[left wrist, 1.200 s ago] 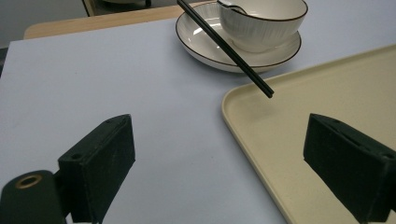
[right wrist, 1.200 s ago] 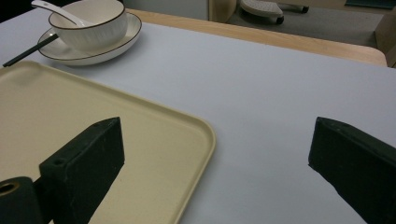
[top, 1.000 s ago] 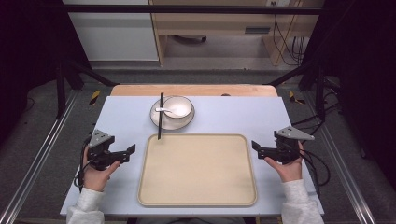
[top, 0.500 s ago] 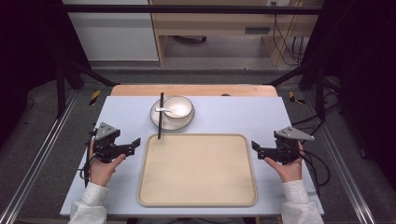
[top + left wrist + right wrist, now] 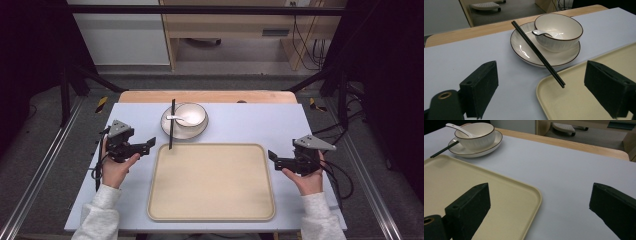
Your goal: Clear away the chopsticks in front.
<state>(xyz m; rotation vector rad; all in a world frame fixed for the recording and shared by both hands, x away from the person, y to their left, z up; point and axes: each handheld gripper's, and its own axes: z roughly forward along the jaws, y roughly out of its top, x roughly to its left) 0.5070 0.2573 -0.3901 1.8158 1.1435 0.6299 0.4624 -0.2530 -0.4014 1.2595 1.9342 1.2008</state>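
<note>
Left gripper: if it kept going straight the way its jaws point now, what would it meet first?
Probably the black chopsticks, whose near tip overhangs the tray corner between the open jaws of the left gripper; behind them stand the plate and bowl. Height is unclear.

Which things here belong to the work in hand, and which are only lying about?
In the work: black chopsticks, white bowl with spoon, plate, beige tray, left gripper, right gripper.

Lying about: wheeled base on the floor, cables.
</note>
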